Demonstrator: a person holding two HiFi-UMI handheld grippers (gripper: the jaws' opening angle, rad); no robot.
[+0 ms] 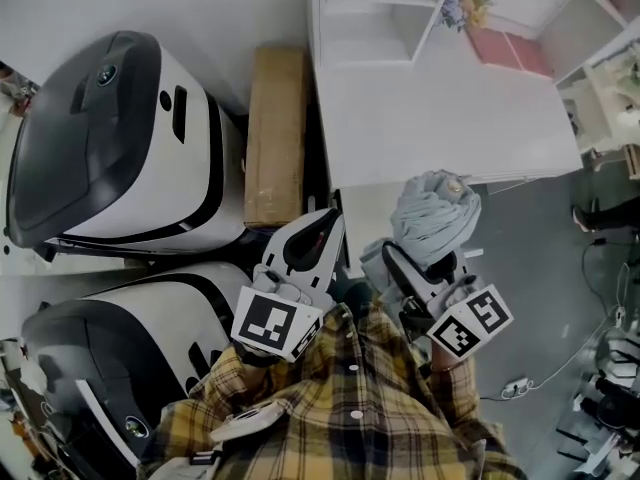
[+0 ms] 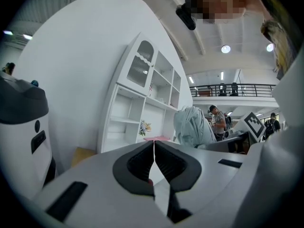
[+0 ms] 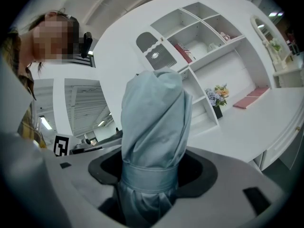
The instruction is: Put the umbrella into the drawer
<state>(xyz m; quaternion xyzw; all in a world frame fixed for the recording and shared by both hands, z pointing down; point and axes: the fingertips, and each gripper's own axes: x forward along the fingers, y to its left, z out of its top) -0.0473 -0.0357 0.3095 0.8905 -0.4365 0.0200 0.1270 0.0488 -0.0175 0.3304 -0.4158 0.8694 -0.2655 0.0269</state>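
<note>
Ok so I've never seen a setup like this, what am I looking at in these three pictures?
No robot here: a person holds a claw in each hand. One picture looks down from a camera on their head; the other two come from cameras riding on the claws. The left claw is shut and empty. The right claw grips a folded grey-blue umbrella. Ahead stands a white desk with shelves and flowers; beside it, a cardboard box.
</note>
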